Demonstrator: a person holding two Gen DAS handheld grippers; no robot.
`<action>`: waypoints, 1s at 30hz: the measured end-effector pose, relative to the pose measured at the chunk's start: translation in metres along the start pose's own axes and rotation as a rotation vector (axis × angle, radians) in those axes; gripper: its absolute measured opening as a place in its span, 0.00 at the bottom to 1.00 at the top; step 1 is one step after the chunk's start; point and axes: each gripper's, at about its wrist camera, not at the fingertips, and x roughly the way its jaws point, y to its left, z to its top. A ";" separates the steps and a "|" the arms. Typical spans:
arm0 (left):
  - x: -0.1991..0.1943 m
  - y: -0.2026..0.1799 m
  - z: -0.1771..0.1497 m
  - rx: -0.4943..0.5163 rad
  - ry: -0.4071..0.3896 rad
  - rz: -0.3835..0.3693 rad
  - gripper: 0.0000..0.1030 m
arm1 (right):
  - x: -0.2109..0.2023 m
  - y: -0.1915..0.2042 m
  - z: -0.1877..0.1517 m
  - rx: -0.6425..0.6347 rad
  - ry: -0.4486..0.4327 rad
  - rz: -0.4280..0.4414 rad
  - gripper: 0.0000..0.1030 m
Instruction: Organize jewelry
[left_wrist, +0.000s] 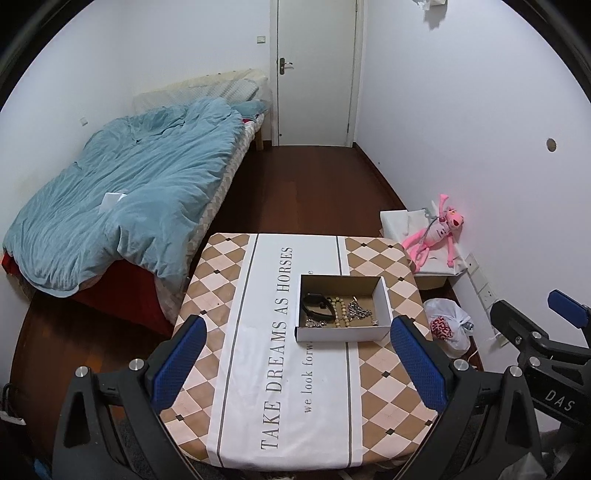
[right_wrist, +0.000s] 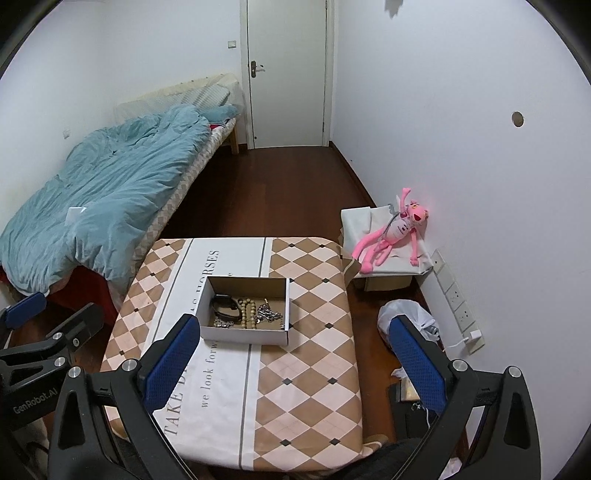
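A white cardboard box (left_wrist: 384, 299) stands on the patterned table (left_wrist: 280, 387); it also shows in the right wrist view (right_wrist: 243, 334). Inside lie a black watch band (left_wrist: 317, 306), a bead bracelet (left_wrist: 341, 310) and silver chains (left_wrist: 358, 310). The same watch band (right_wrist: 225, 306), beads (right_wrist: 249, 312) and chains (right_wrist: 271, 314) show in the right wrist view. My left gripper (left_wrist: 295, 365) is open and empty, held above the table's near half, short of the box. My right gripper (right_wrist: 295, 365) is open and empty, above the table's right part.
A bed with a blue duvet (left_wrist: 129, 192) stands left of the table. A pink plush toy (left_wrist: 439, 232) lies on a white box by the right wall. A white plastic bag (left_wrist: 448, 325) sits on the floor right of the table. A closed door (left_wrist: 314, 70) is at the back.
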 end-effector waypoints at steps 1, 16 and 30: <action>0.002 -0.001 0.001 0.000 0.004 0.002 0.99 | 0.002 -0.003 0.001 0.003 0.003 -0.001 1.00; 0.065 -0.003 0.030 0.000 0.115 0.045 0.99 | 0.077 -0.001 0.034 -0.012 0.116 -0.034 1.00; 0.097 -0.005 0.031 0.001 0.183 0.041 0.99 | 0.117 0.004 0.039 -0.028 0.193 -0.038 1.00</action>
